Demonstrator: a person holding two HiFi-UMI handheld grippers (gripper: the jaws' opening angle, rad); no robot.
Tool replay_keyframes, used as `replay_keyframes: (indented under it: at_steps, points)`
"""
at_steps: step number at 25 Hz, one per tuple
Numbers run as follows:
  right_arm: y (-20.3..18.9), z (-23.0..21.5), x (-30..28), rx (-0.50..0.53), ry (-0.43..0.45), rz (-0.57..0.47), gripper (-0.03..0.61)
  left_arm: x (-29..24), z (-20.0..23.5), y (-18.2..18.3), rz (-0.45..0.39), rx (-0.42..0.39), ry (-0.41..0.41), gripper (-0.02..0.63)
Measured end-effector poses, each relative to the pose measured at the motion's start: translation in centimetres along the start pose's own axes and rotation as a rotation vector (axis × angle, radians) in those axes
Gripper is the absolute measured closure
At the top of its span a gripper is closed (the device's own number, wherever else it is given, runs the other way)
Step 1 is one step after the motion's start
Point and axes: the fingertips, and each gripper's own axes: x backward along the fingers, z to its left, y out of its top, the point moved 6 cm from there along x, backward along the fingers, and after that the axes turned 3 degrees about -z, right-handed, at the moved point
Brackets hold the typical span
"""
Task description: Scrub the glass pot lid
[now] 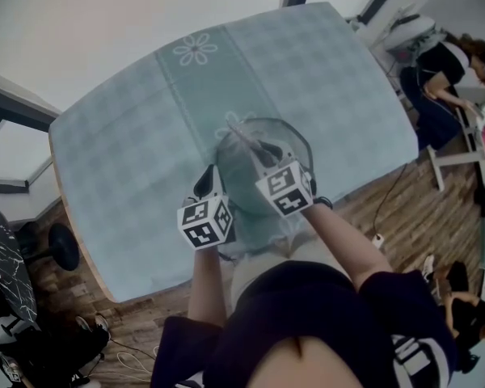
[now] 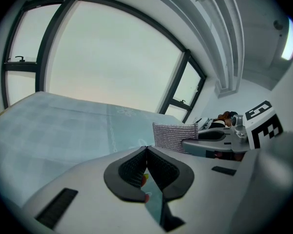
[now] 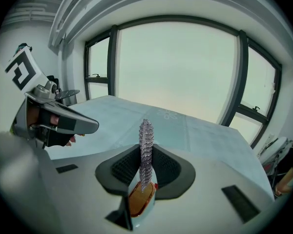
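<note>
Two grippers work over a teal-clothed table (image 1: 129,160) in the head view. The glass pot lid (image 1: 242,180) sits near the table's front edge, just in front of the person. The left gripper (image 1: 210,176) is at the lid's left rim, and the right gripper (image 1: 263,150) reaches over the lid with a silvery mesh pad (image 1: 241,134).

One look along the left gripper (image 2: 146,152) shows its jaws pressed together. I cannot make out the lid between them. Beyond stand the mesh pad (image 2: 175,134) and the right gripper (image 2: 190,141).

Seen from the right gripper (image 3: 146,155), the jaws clamp the mesh pad (image 3: 146,140), which stands upright on edge. The left gripper (image 3: 88,126) shows at the left, above the table (image 3: 195,135).
</note>
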Motion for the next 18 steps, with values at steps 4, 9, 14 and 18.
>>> replay_keyframes:
  at_steps: [4, 9, 14, 18]
  points:
    - [0.0, 0.4, -0.8, 0.065, -0.005, 0.03, 0.502, -0.4, 0.5, -0.3, 0.011, 0.01, -0.003, 0.612]
    - [-0.4, 1.2, -1.6, 0.138, -0.004, 0.083, 0.502, -0.1, 0.7, -0.7, 0.015, 0.019, -0.007, 0.612]
    - [-1.1, 1.9, -2.1, 0.184, 0.002, 0.104, 0.502, 0.1, 1.1, -0.8, 0.013, 0.023, -0.009, 0.612]
    - [-1.3, 2.9, -2.4, 0.239, 0.024, 0.117, 0.502, 0.4, 1.4, -0.8, 0.015, 0.023, -0.009, 0.612]
